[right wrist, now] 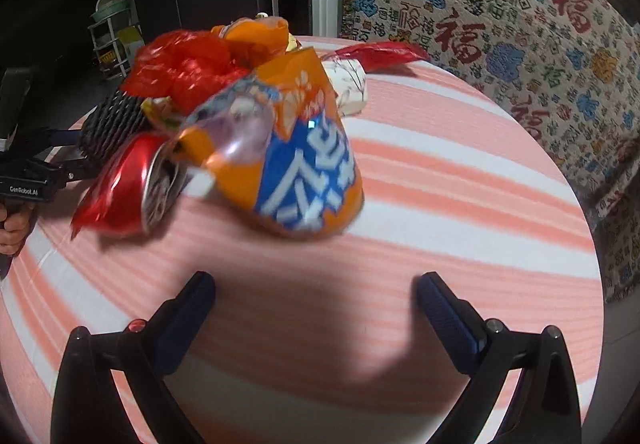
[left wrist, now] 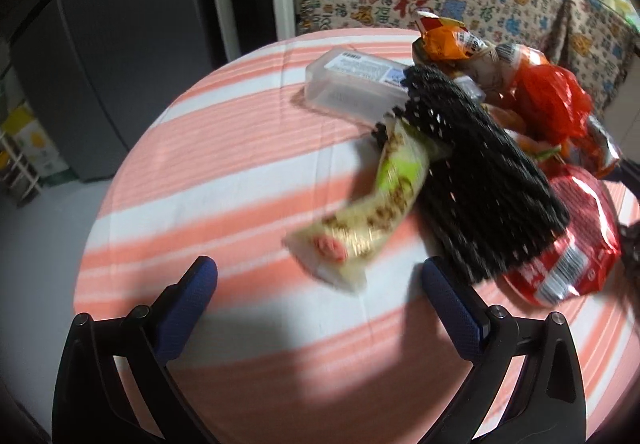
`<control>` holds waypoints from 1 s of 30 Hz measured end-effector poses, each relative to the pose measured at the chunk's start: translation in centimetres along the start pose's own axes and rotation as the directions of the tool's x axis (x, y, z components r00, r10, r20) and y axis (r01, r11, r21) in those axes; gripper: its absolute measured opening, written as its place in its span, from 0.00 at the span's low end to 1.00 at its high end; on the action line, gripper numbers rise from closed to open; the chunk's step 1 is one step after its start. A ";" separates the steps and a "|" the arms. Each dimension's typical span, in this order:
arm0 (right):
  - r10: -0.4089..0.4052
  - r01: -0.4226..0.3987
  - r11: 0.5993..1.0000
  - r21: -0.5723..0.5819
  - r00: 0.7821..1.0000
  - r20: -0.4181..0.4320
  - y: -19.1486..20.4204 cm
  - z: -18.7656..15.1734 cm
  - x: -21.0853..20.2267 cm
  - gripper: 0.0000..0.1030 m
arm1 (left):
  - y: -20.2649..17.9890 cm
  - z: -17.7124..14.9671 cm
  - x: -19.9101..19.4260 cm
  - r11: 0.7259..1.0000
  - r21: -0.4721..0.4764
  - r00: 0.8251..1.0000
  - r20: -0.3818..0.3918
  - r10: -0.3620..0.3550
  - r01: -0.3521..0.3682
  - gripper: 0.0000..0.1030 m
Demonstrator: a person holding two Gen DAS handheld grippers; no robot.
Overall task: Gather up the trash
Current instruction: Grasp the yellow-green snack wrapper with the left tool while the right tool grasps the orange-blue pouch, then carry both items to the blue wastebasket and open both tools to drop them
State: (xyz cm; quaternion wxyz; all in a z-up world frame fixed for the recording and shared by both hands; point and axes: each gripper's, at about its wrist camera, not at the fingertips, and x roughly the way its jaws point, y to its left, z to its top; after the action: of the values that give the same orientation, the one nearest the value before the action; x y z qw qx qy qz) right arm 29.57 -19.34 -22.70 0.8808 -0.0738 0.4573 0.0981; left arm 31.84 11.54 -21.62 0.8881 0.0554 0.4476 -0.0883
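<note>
The trash lies in one heap on a round table (left wrist: pixel 224 148) with a pink and white striped cloth. In the left wrist view the left gripper (left wrist: pixel 318 272) is spread wide and holds nothing; its blue fingers (left wrist: pixel 188 308) hang above bare cloth. Just ahead of them lies a pale green wrapper (left wrist: pixel 360 220), with its far end under a black foam net (left wrist: pixel 480 180). Behind the net stands a clear plastic box (left wrist: pixel 352 84), and to the right are a red foil bag (left wrist: pixel 568 256), a red plastic bag (left wrist: pixel 556 100) and an orange packet (left wrist: pixel 448 40). The left half of the table is free up to its curved edge, and beyond that edge is grey floor.

In the right wrist view the right gripper (right wrist: pixel 314 284) is also wide apart and empty, above open cloth. The nearest piece is an orange and blue bag (right wrist: pixel 296 168), blurred, just ahead of the fingers (right wrist: pixel 448 320). A red can-like wrapper (right wrist: pixel 132 184) lies at its left. The net (right wrist: pixel 112 124) and the plastic bag (right wrist: pixel 184 64) are behind it. The right side of the table is bare up to its edge, where a patterned cloth (right wrist: pixel 500 24) hangs close behind. At the far left, a hand (right wrist: pixel 14 228) holds the other gripper's handle.
</note>
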 end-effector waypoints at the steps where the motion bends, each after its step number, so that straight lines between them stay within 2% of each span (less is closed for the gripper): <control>1: 0.001 -0.001 1.000 -0.001 1.000 -0.001 -0.1 0.5 0.4 1.00 | 0.0 0.3 0.1 1.000 0.008 1.000 0.003 -0.004 0.004 0.95; 5: 0.023 -0.023 1.000 0.019 1.000 0.015 -0.5 1.5 0.9 1.00 | -0.5 1.7 0.8 0.998 0.059 0.999 0.023 -0.027 0.026 0.84; 8: 0.079 -0.081 0.996 0.035 0.995 0.062 -1.0 2.0 0.5 0.99 | -1.0 2.5 1.1 0.995 0.081 0.998 0.029 -0.063 0.060 0.68; 9: 0.083 -0.086 0.996 0.040 0.994 0.073 -1.0 2.2 0.5 0.97 | -1.2 2.6 1.0 0.994 0.087 0.997 0.034 -0.072 0.069 0.58; 10: 0.091 -0.094 0.995 0.044 0.993 0.074 -1.1 2.3 0.6 0.87 | -1.4 2.5 0.9 0.993 0.093 0.996 0.040 -0.076 0.072 0.45; 11: 0.099 -0.103 0.993 0.053 0.993 0.067 -1.2 2.6 0.9 0.78 | -1.6 2.5 0.8 0.992 0.099 0.996 0.044 -0.078 0.073 0.38; 12: 0.104 -0.107 0.992 0.060 0.993 0.057 -1.2 2.8 1.2 0.63 | -1.6 2.3 0.6 0.992 0.101 0.996 0.047 -0.077 0.072 0.31; 13: 0.090 -0.095 0.994 0.063 0.993 0.070 -1.3 3.0 1.1 0.54 | -1.7 2.1 0.4 0.993 0.098 0.996 0.050 -0.072 0.067 0.28; 15: 0.099 -0.105 0.992 0.071 0.992 0.077 -1.4 3.1 1.0 0.54 | -1.7 1.6 -0.1 0.995 0.087 0.997 0.055 -0.061 0.056 0.23; 20: 0.105 -0.116 0.986 0.116 0.989 0.104 -2.2 2.0 -0.3 0.53 | -1.0 -0.8 -2.2 1.000 0.012 0.997 0.073 -0.006 0.005 0.21; 25: 0.148 -0.168 0.971 0.173 0.981 0.123 -3.3 -0.3 -2.6 0.53 | -1.0 -3.5 -5.6 0.998 -0.061 0.995 0.090 0.032 -0.027 0.20; 28: 0.172 -0.198 0.959 0.200 0.975 0.142 -3.8 -1.7 -4.7 0.53 | -2.1 -3.9 -8.1 0.996 -0.086 0.992 0.124 0.024 -0.014 0.20; 30: 0.182 -0.211 0.953 0.216 0.972 0.148 -4.3 -2.2 -5.7 0.53 | -3.4 -3.5 -9.7 0.994 -0.106 0.990 0.142 -0.020 0.035 0.20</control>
State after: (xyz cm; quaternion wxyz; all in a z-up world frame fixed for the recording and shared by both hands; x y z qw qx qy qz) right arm 25.65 -24.64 -19.11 0.8963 0.0812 0.4141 0.1362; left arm 22.75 9.90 -15.98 0.9179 -0.0055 0.3886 -0.0800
